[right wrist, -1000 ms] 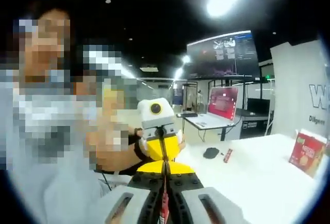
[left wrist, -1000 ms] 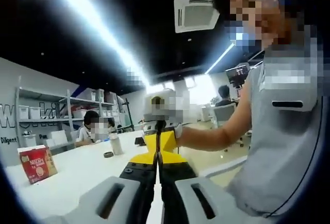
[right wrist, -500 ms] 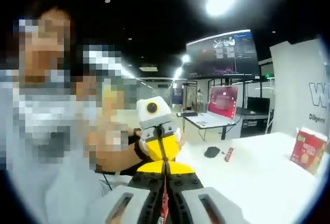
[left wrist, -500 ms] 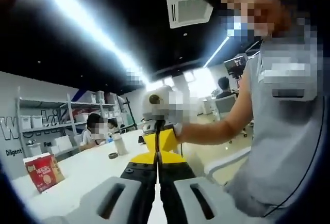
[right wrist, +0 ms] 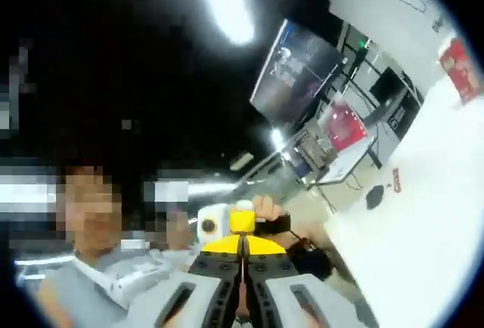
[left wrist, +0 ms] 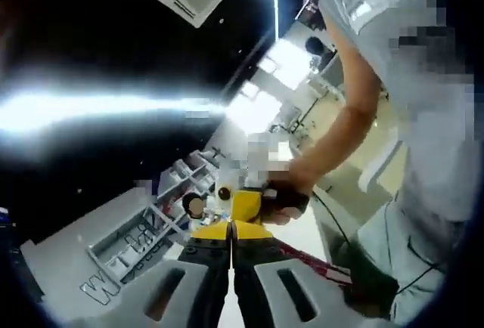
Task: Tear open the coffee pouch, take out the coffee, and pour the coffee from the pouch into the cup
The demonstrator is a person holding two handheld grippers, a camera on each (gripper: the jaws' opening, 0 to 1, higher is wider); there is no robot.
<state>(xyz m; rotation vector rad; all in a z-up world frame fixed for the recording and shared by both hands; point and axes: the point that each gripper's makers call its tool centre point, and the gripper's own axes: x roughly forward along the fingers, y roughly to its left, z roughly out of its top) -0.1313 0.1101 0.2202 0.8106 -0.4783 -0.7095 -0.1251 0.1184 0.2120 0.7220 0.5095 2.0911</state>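
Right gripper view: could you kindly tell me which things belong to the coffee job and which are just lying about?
Job: right hand-held gripper, left hand-held gripper, red sachet, red box.
Lying about: laptop, monitor, black round object.

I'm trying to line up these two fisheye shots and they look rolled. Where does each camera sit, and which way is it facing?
Left gripper view: rides on the left gripper, jaws closed, rolled hard, facing the right gripper in the person's hand; arm and grey shirt at right, ceiling lights behind.
Right gripper view: rides on the right gripper, jaws closed on the coffee pouch, facing the left gripper and the hand holding it; white table at right.
Shared: the grippers meet tip to tip, cameras facing each other.
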